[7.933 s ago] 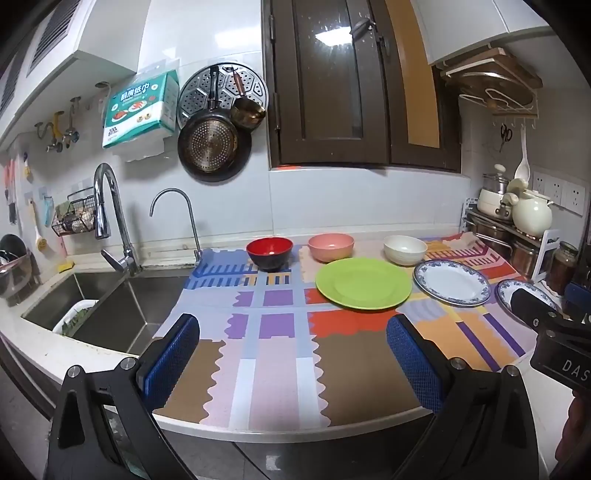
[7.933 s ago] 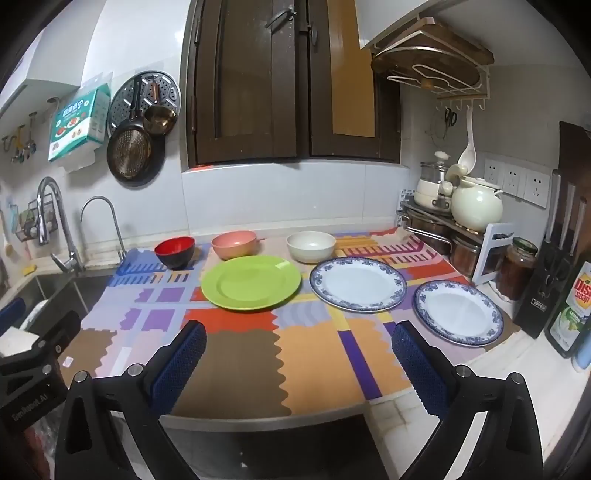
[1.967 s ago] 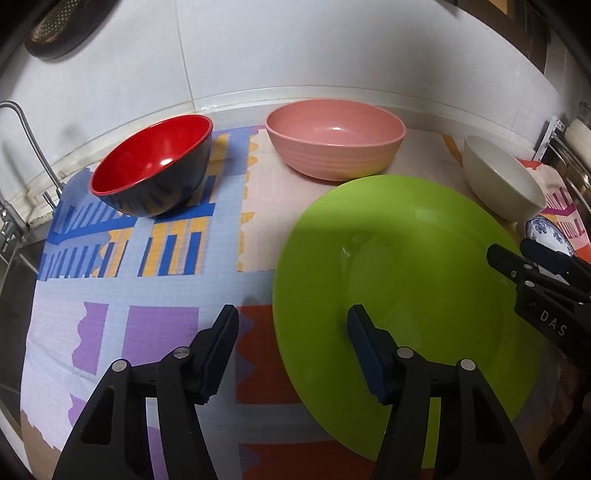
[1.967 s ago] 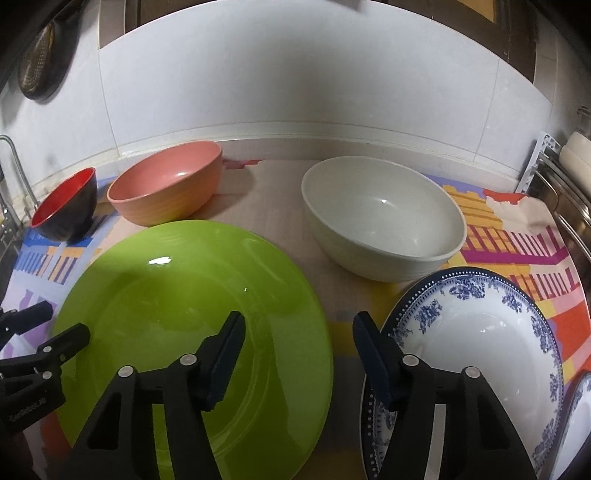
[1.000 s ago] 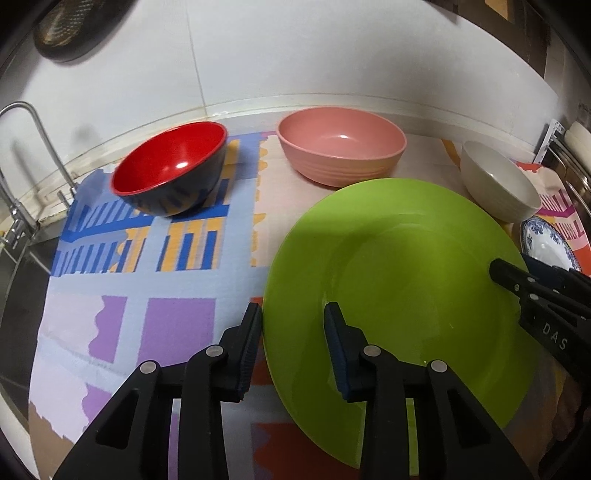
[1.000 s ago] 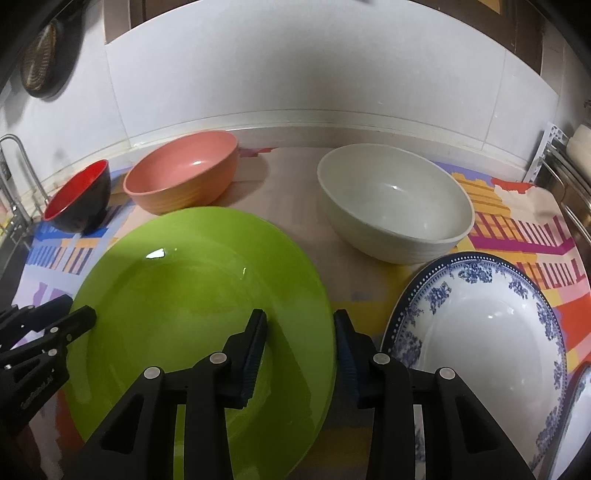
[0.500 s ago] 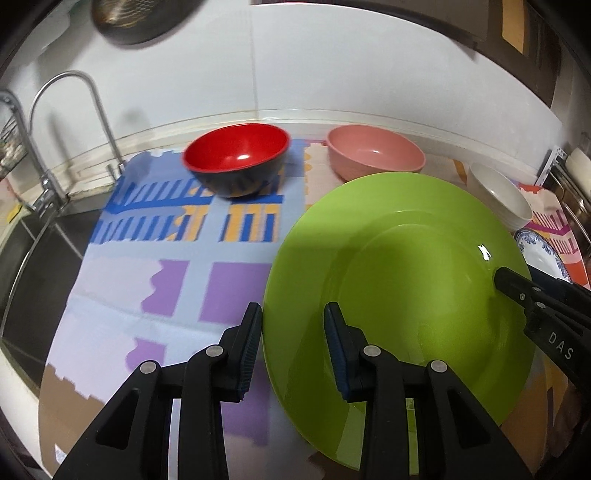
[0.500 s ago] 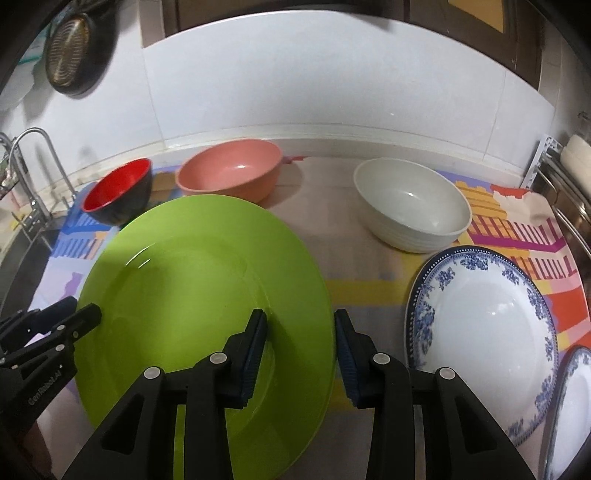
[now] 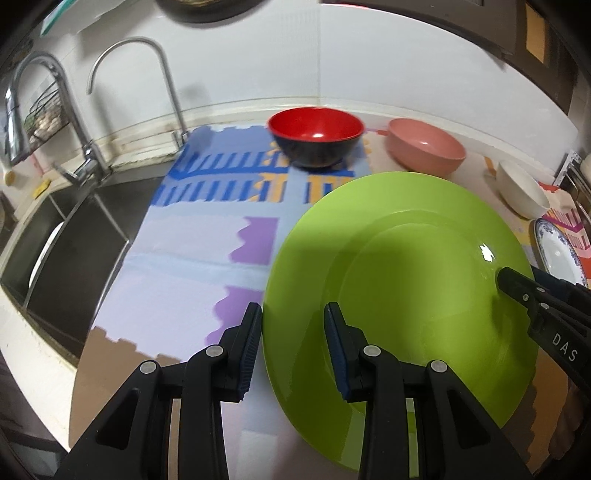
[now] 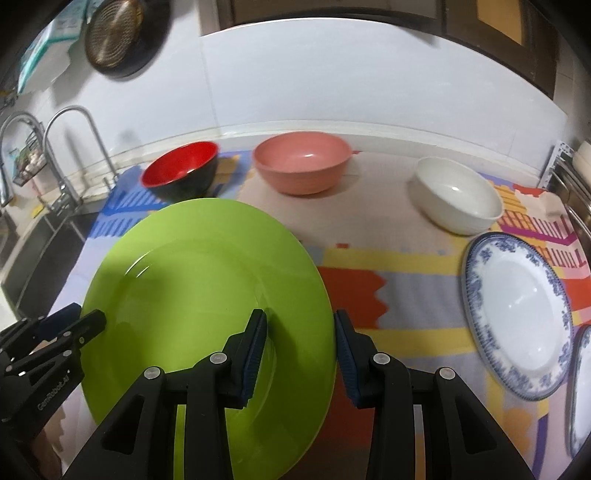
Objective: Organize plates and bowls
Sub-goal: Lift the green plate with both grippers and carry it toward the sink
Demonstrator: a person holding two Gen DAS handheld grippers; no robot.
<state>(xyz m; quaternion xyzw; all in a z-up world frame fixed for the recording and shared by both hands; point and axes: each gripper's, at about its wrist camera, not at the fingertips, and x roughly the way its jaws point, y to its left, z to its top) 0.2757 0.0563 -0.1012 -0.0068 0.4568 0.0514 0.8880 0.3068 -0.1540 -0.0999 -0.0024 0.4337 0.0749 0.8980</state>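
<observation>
Both grippers hold the green plate (image 9: 399, 273) lifted above the patterned mat (image 9: 192, 243). My left gripper (image 9: 293, 328) is shut on the plate's left rim; my right gripper (image 10: 300, 338) is shut on its right rim (image 10: 221, 280). At the back stand a red and black bowl (image 9: 314, 134), a pink bowl (image 9: 424, 151) and a white bowl (image 9: 521, 194). They also show in the right wrist view: the red bowl (image 10: 181, 171), the pink bowl (image 10: 301, 166), the white bowl (image 10: 458, 199). A blue-rimmed white plate (image 10: 517, 306) lies at the right, with a second plate's edge (image 10: 581, 391) beside it.
A steel sink (image 9: 62, 236) with two taps (image 9: 162, 85) lies left of the mat. A metal rack (image 10: 569, 177) stands at the far right. A pan (image 10: 118, 35) hangs on the tiled wall.
Both grippers closed on the green plate's opposite rims, then lifted it off the mat and drew it back toward me; the bowls now look farther away.
</observation>
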